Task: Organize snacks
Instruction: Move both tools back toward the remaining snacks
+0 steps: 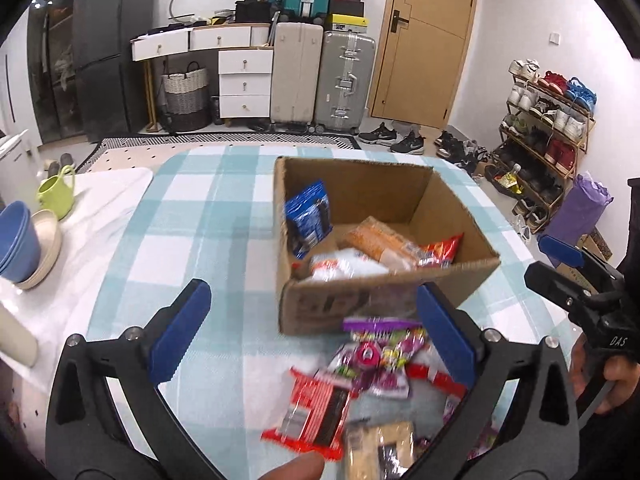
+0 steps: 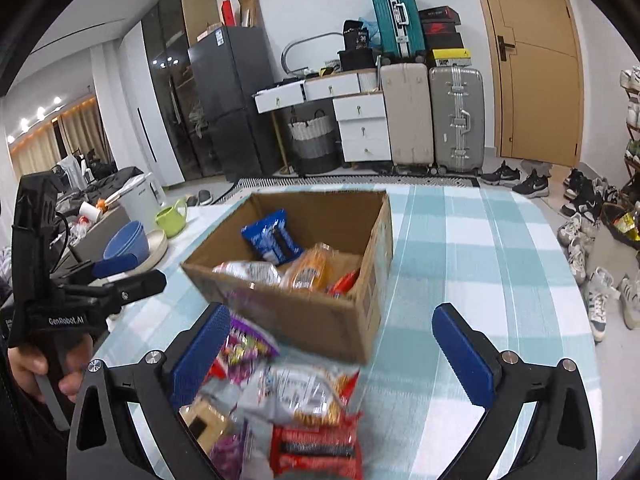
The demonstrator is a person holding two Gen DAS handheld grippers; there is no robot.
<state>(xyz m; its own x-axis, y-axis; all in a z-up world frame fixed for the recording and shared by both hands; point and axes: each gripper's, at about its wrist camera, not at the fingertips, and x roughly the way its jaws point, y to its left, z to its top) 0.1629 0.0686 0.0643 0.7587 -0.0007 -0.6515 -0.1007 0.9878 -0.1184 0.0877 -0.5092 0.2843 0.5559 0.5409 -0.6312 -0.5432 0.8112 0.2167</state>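
Observation:
An open cardboard box [image 1: 320,304] [image 2: 320,320] stands on the checked tablecloth. Inside it lie a blue packet [image 1: 308,216] [image 2: 272,236], an orange packet [image 1: 380,240] [image 2: 312,268], a white packet [image 1: 344,264] and a red packet [image 1: 440,252]. In front of the box lies a loose pile: a purple packet [image 1: 380,352] [image 2: 248,344], a silvery packet [image 2: 304,392], a red packet [image 1: 316,404] [image 2: 316,448] and a tan packet [image 1: 380,448]. My left gripper [image 1: 312,332] [image 2: 132,272] is open above the pile's left side. My right gripper [image 2: 332,354] [image 1: 556,268] is open over its right side. Neither holds anything.
On a white cloth to the left sit stacked blue bowls [image 1: 16,240] [image 2: 128,244], a beige plate [image 1: 48,240] and a green mug [image 1: 58,196] [image 2: 172,216]. The round table's edge [image 1: 532,248] curves off at the right, with a shoe rack [image 1: 548,128] beyond it. Suitcases and drawers line the far wall.

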